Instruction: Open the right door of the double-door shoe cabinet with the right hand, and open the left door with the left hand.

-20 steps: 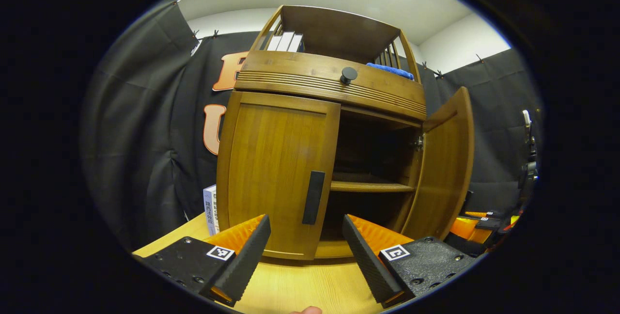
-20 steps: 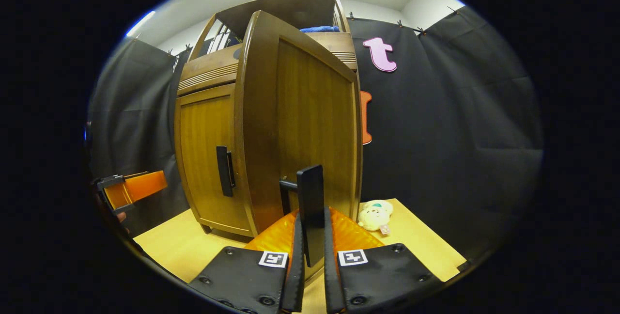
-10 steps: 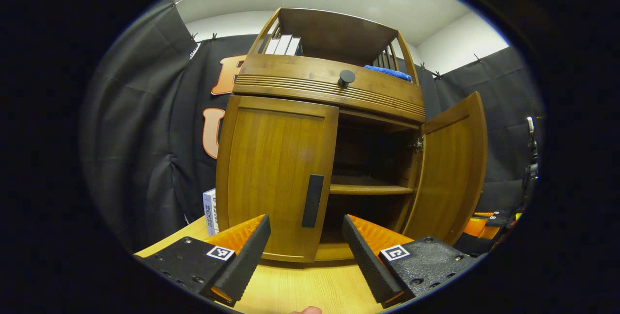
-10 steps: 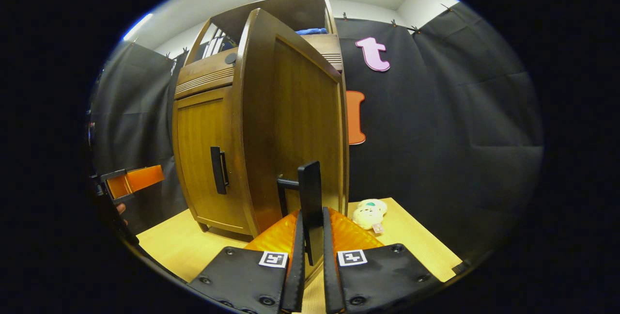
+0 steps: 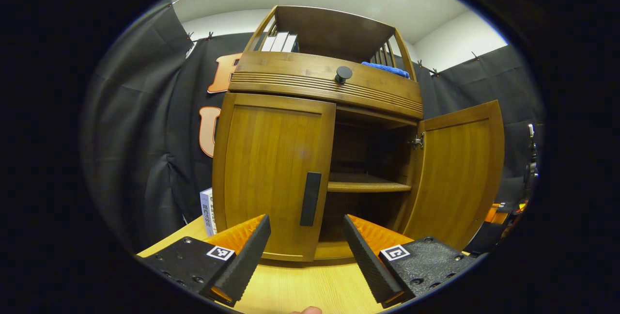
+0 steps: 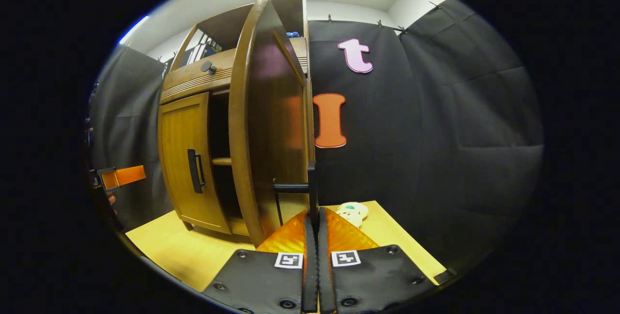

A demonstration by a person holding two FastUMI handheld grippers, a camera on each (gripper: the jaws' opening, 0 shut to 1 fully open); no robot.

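Observation:
The wooden shoe cabinet (image 5: 319,81) stands on a light table. Its left door (image 5: 271,173) is closed, with a black bar handle (image 5: 310,198) at its inner edge. My left gripper (image 5: 305,251) is open just in front of that handle, apart from it. The right door (image 5: 460,173) stands swung wide, baring an inner shelf (image 5: 368,187). In the right gripper view this door (image 6: 261,125) shows almost edge-on, and my right gripper (image 6: 313,236) is shut on the door's black handle (image 6: 312,190). The left gripper (image 6: 118,177) shows far left there, near the left door (image 6: 181,159).
A small plush toy (image 6: 352,211) lies on the table (image 6: 193,251) behind the open door. A white box (image 5: 208,210) stands left of the cabinet. Up top are books (image 5: 281,42), a blue cloth (image 5: 385,68) and a drawer knob (image 5: 343,73).
The right door has swung farther open, pulled by my right gripper on its handle. My left gripper has stayed nearly still in front of the left door.

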